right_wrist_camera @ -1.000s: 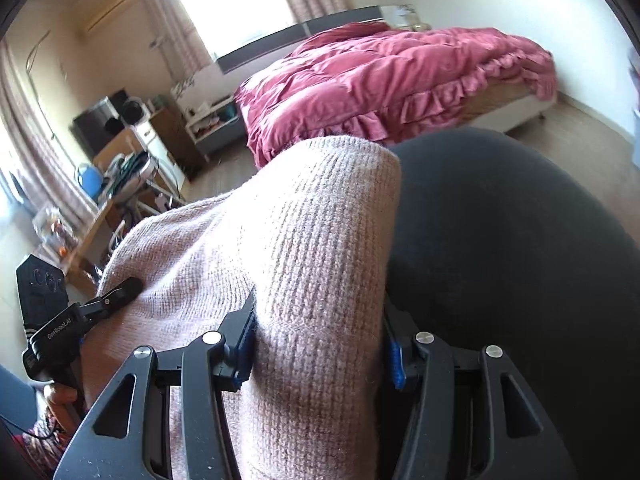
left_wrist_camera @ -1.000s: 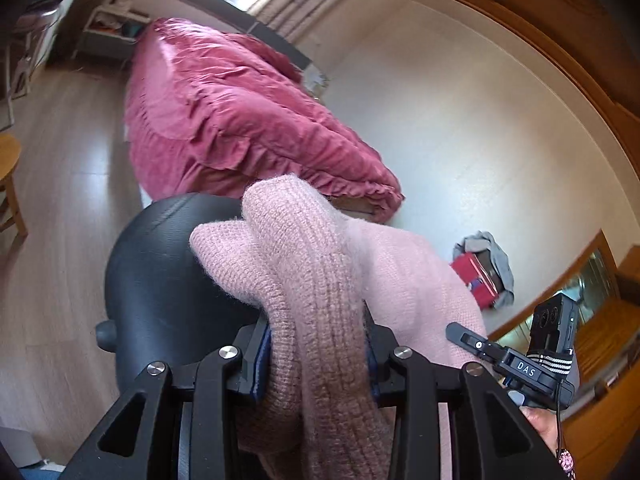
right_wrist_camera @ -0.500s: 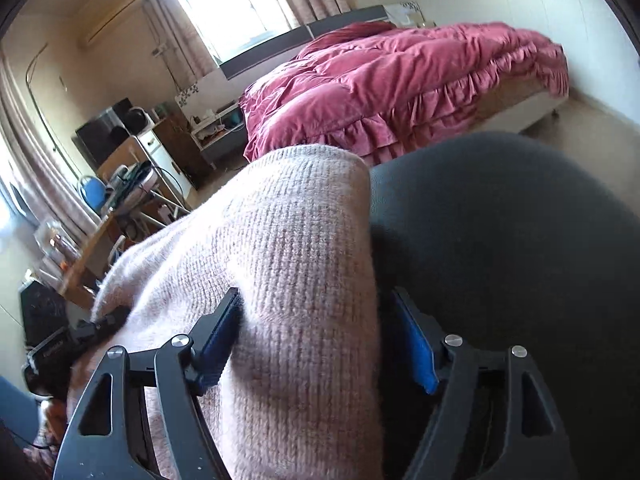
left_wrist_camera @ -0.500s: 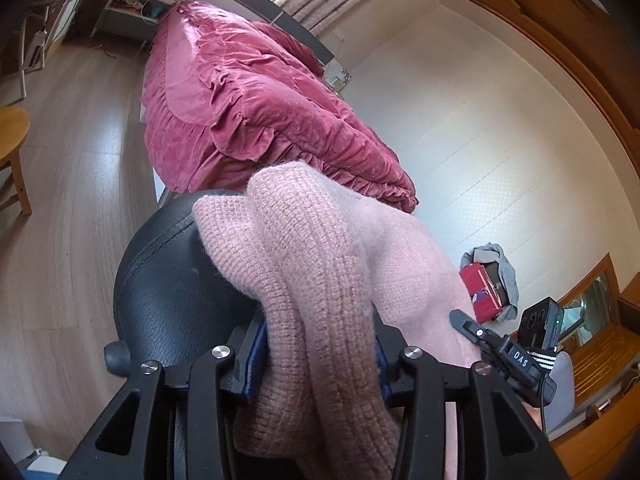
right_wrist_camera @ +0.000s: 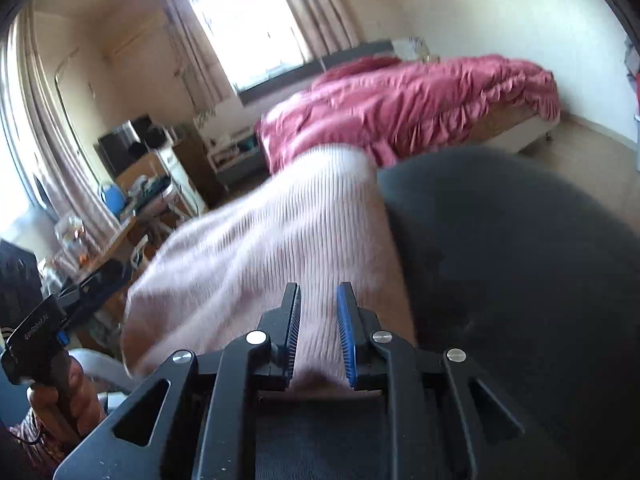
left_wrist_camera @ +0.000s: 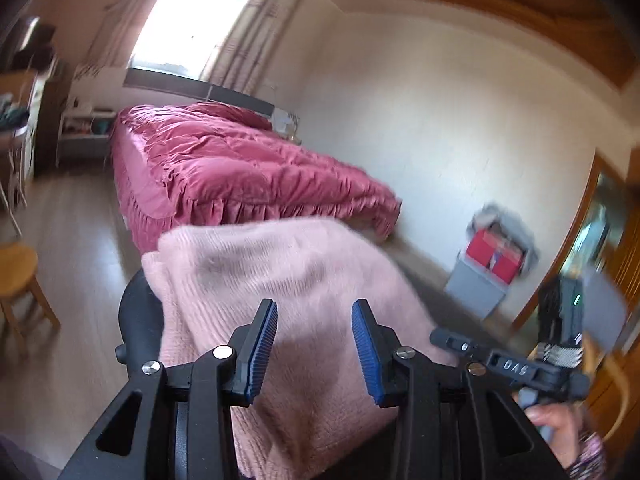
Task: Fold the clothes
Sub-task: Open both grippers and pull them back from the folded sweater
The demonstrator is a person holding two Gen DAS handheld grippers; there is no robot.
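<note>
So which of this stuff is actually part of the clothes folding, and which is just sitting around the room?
Part of the job:
- pink sweater, lying folded on the black chair
- left gripper and right gripper, both closing with nothing pinched

Just lying about:
- bed with red quilt
- wooden stool
- red box

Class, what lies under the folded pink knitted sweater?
The pink knitted sweater rests on a black padded chair seat, which shows at its left and right. The seat beneath the knit is covered.
</note>
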